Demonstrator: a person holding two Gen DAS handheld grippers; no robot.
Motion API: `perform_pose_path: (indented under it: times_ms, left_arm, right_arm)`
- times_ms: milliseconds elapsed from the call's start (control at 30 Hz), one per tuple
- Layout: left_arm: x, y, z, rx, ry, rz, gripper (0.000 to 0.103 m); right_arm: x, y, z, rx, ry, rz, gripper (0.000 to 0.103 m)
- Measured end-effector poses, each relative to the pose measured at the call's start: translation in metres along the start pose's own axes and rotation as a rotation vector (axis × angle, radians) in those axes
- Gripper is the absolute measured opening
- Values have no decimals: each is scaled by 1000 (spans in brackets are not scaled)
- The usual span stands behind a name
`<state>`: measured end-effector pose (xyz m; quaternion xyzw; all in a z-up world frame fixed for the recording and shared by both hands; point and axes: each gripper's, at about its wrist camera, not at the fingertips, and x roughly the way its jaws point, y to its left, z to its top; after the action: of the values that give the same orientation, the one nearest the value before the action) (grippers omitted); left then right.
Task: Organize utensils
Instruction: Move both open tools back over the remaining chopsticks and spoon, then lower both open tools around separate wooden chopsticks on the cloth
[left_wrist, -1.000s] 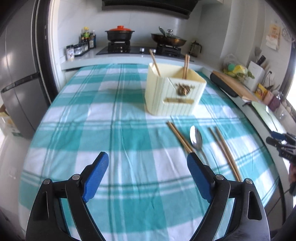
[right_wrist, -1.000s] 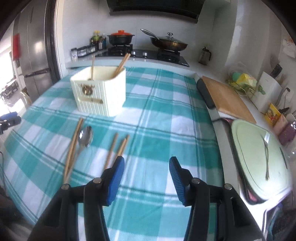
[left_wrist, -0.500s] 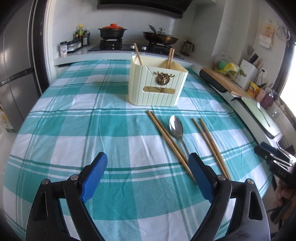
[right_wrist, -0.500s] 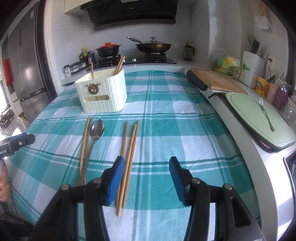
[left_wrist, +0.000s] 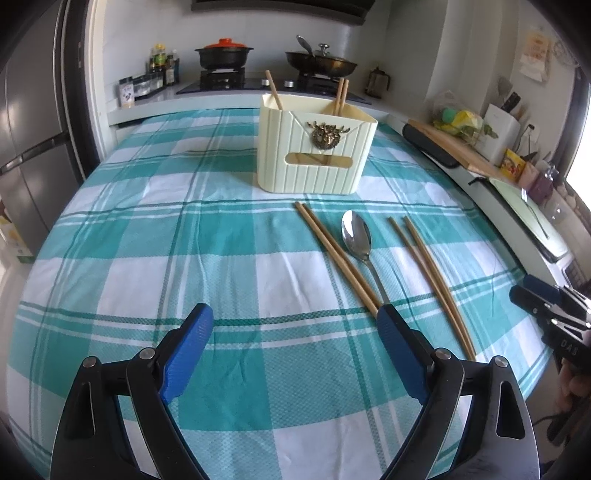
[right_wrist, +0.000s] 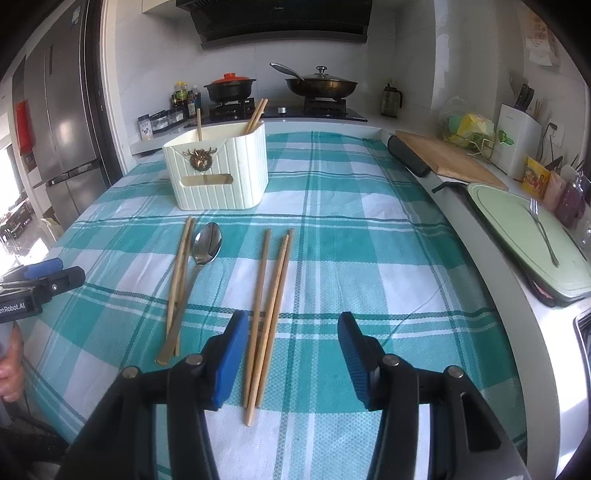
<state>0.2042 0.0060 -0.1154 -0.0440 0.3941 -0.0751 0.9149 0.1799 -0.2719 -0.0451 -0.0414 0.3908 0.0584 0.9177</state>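
A cream utensil holder (left_wrist: 316, 151) (right_wrist: 218, 171) stands on the teal checked tablecloth with chopsticks in it. In front of it lie a pair of chopsticks (left_wrist: 334, 253) (right_wrist: 181, 269), a metal spoon (left_wrist: 357, 238) (right_wrist: 205, 245) and more loose chopsticks (left_wrist: 430, 273) (right_wrist: 269, 295). My left gripper (left_wrist: 291, 347) is open and empty above the cloth, near the spoon handle's end. My right gripper (right_wrist: 290, 350) is open and empty, with the near ends of the loose chopsticks between its fingers' line of view.
A wooden cutting board (right_wrist: 450, 160) and a green tray with a fork (right_wrist: 532, 236) sit on the counter at right. A stove with pots (right_wrist: 280, 88) is behind the table. A fridge (right_wrist: 62, 122) stands at left. The table edge (right_wrist: 480, 236) runs along the right.
Both grippers have shifted slightly over the table; the utensils and holder sit a little farther in the right wrist view. Both stay open and empty.
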Motion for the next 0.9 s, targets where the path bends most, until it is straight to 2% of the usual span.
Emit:
perform_pose_path:
  times_ms: [367, 900]
  left_arm:
    - [7, 1, -3, -21, 28, 10, 92]
    - [25, 3, -6, -54, 69, 14, 92]
  right_arm:
    - [1, -4, -1, 18, -1, 1, 51]
    - [24, -23, -8, 91, 67, -39, 51]
